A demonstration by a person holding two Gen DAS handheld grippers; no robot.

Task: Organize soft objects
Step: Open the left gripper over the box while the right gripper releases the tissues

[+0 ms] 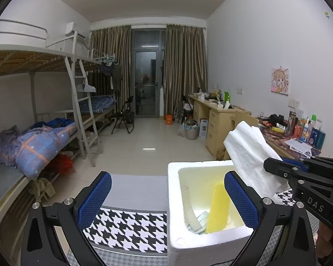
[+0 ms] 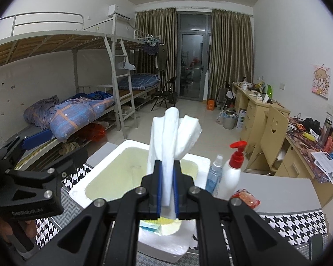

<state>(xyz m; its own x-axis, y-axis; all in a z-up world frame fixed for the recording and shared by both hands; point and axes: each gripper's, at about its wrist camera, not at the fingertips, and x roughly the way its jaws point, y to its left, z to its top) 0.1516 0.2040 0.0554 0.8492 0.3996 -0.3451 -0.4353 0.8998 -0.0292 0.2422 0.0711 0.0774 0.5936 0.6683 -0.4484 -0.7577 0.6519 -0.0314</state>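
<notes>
A white styrofoam box (image 1: pixel 174 199) stands on the houndstooth tablecloth (image 1: pixel 126 228); it also shows in the right wrist view (image 2: pixel 82 190). A yellow sponge (image 1: pixel 218 208) stands upright inside it. My right gripper (image 2: pixel 167 173) is shut on a folded white foam sheet (image 2: pixel 173 133) and holds it above the box; the sheet also shows in the left wrist view (image 1: pixel 250 155). My left gripper (image 1: pixel 167 197) is open and empty, its right finger over the box, its left finger over the cloth.
A white pump bottle with a red cap (image 2: pixel 232 173), a blue spray bottle (image 2: pixel 214 175) and a red packet (image 2: pixel 246 199) stand right of the box. Bunk beds (image 1: pixel 44 110) line the left wall; cluttered desks (image 1: pixel 219 119) line the right.
</notes>
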